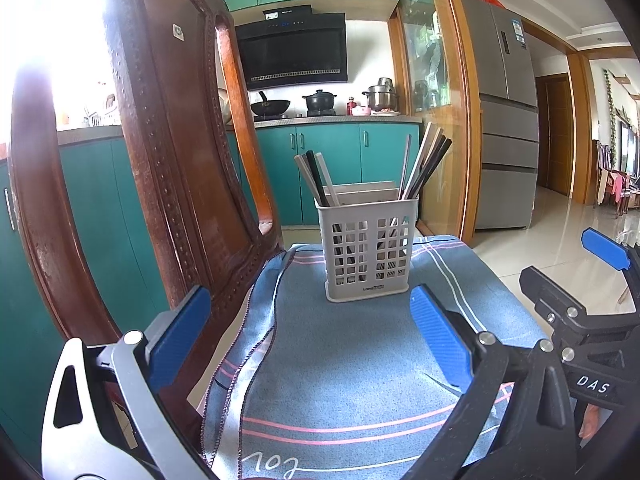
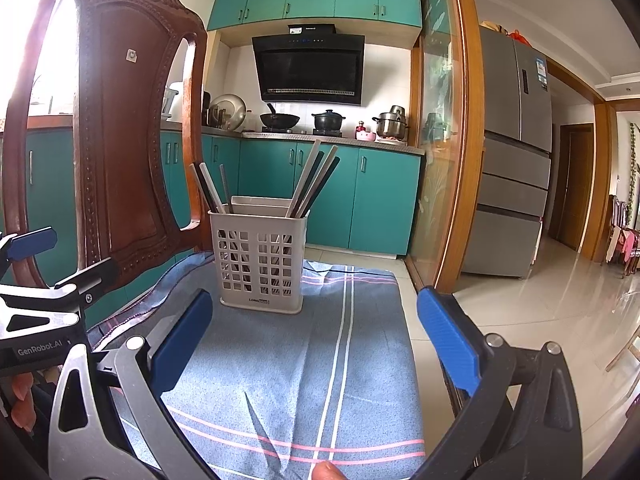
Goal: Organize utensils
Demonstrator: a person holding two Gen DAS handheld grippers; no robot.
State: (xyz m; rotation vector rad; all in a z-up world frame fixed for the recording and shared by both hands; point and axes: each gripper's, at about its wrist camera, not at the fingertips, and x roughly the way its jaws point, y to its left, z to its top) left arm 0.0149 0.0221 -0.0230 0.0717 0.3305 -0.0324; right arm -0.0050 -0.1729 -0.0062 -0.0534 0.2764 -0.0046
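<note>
A grey slotted utensil holder (image 1: 367,252) (image 2: 261,258) stands upright on a blue striped cloth (image 1: 344,360) (image 2: 304,360) at its far end. Several black and white chopsticks (image 1: 424,168) (image 2: 314,178) lean in its two compartments, some to the left (image 1: 316,178) (image 2: 208,188). My left gripper (image 1: 308,336) is open and empty, short of the holder. My right gripper (image 2: 312,344) is open and empty, also short of the holder and to its right. Each gripper shows at the edge of the other's view.
A carved wooden chair back (image 1: 168,160) (image 2: 116,140) rises close on the left of the cloth. Teal kitchen cabinets (image 2: 320,196) and a stove with pots stand behind. A fridge (image 2: 516,160) and a tiled floor (image 2: 540,312) lie to the right.
</note>
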